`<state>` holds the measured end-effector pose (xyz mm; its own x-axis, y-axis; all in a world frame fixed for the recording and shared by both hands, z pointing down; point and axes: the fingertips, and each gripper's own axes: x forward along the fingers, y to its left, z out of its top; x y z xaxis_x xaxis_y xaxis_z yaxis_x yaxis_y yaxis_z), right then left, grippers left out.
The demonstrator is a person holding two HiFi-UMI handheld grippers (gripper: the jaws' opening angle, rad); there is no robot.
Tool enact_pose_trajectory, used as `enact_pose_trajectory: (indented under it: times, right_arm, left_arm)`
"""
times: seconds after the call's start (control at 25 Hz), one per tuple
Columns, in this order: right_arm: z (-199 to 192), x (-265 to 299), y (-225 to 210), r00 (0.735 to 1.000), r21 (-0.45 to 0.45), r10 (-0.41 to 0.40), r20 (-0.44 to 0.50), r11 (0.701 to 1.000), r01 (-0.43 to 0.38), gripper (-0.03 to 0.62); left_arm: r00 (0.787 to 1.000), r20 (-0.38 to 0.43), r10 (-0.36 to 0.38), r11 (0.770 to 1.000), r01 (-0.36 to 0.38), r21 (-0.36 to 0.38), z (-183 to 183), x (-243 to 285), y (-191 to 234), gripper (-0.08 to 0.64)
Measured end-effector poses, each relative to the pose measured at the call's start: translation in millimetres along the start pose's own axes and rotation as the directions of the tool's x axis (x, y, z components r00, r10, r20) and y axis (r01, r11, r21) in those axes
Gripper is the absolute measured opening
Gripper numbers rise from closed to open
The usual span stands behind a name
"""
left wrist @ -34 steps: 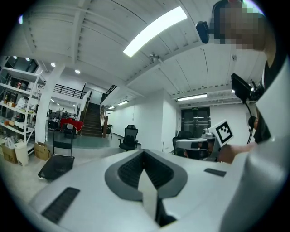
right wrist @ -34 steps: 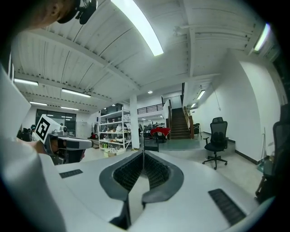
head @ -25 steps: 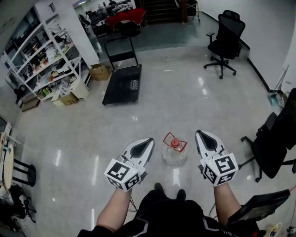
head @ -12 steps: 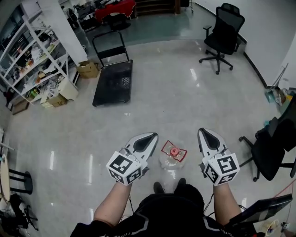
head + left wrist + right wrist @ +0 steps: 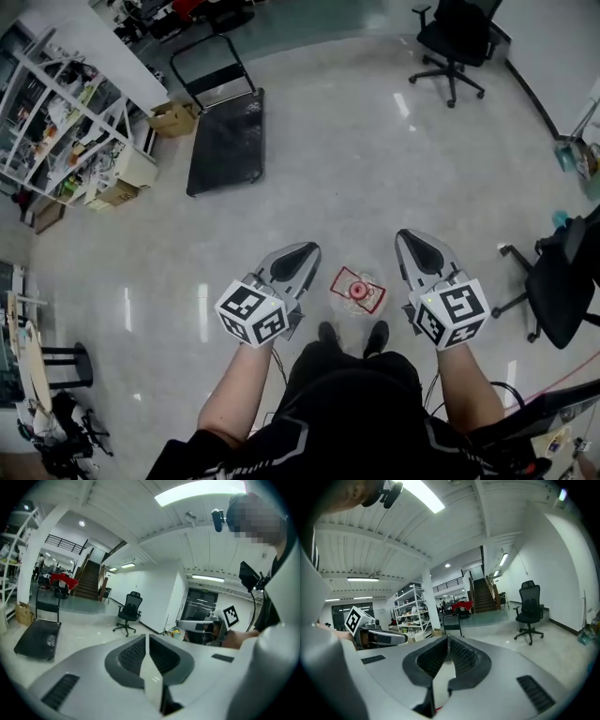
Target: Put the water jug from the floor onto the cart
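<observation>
Plainly not gripping anything yet. Holding the left gripper (image 5: 307,249) with its jaws pressed together on nothing, and the right gripper (image 5: 406,237) likewise closed and empty, both pointing forward above the floor. Flanking the water jug (image 5: 357,292), upright on the floor between the two and just ahead of the shoes (image 5: 328,332), red cap and red handle facing up (clear body, fill level hard to judge from above). Looking across to the cart (image 5: 225,141), parked well apart at the upper left near the shelving (image 5: 56,112), deck bare, push handle at its far end. Judging the step in hand as the approach, with lift and carry not begun. Risking a knock first, by coming down with jaws closed and prodding the cap or shoulder, enough to tip or skid the jug on the glossy floor; better to open before descending. Risking a slip next, by pinching only the thin handle with one gripper and losing a probably heavy, swinging jug; safer to share the load between both. Risking trouble on the walk too: a long carry over polished tile, a jug swaying near the feet, and a wheeled cart liable to roll off if nudged at set-down.
</observation>
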<state>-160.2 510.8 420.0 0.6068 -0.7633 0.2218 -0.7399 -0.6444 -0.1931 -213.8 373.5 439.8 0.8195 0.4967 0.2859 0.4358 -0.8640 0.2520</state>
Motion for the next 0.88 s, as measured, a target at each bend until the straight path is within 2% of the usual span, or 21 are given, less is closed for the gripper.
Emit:
enact_pose_trajectory:
  times: [0.12, 0.24, 0.36, 0.52, 0.68, 0.8, 0.88]
  right_arm:
    - [-36, 20, -18, 0.996, 0.03, -0.054, -0.077, 0.998, 0.056, 0.008]
    - [-93, 33, -38, 0.978, 0.116, -0.099, -0.183, 0.986, 0.122, 0.06]
    - [-154, 37, -47, 0.947, 0.169, -0.118, -0.299, 0.97, 0.174, 0.091]
    - [-239, 44, -56, 0.902, 0.22, -0.121, -0.415, 0.948, 0.229, 0.128]
    - [-326, 48, -57, 0.847, 0.279, -0.102, -0.522, 0.918, 0.282, 0.161]
    - [-392, 45, -61, 0.794, 0.308, -0.098, -0.599, 0.888, 0.342, 0.177]
    - [-432, 41, -61, 0.765, 0.345, -0.083, -0.639, 0.858, 0.381, 0.189]
  left_arm:
    - [0.997, -0.074, -0.033, 0.999, 0.032, -0.01, -30, 20, 23, 0.002]
    - [0.987, -0.145, -0.071, 0.996, 0.061, -0.068, -71, 41, 42, 0.003]
    - [0.967, -0.235, -0.099, 0.99, 0.071, -0.123, -123, 61, 58, 0.077]
    - [0.933, -0.346, -0.103, 0.972, 0.021, -0.235, -203, 88, 85, 0.109]
    - [0.869, -0.483, -0.107, 0.967, -0.022, -0.253, -286, 105, 105, 0.158]
    - [0.806, -0.582, -0.11, 0.962, -0.059, -0.265, -349, 110, 114, 0.178]
    - [0.764, -0.635, -0.112, 0.959, -0.085, -0.271, -390, 111, 118, 0.198]
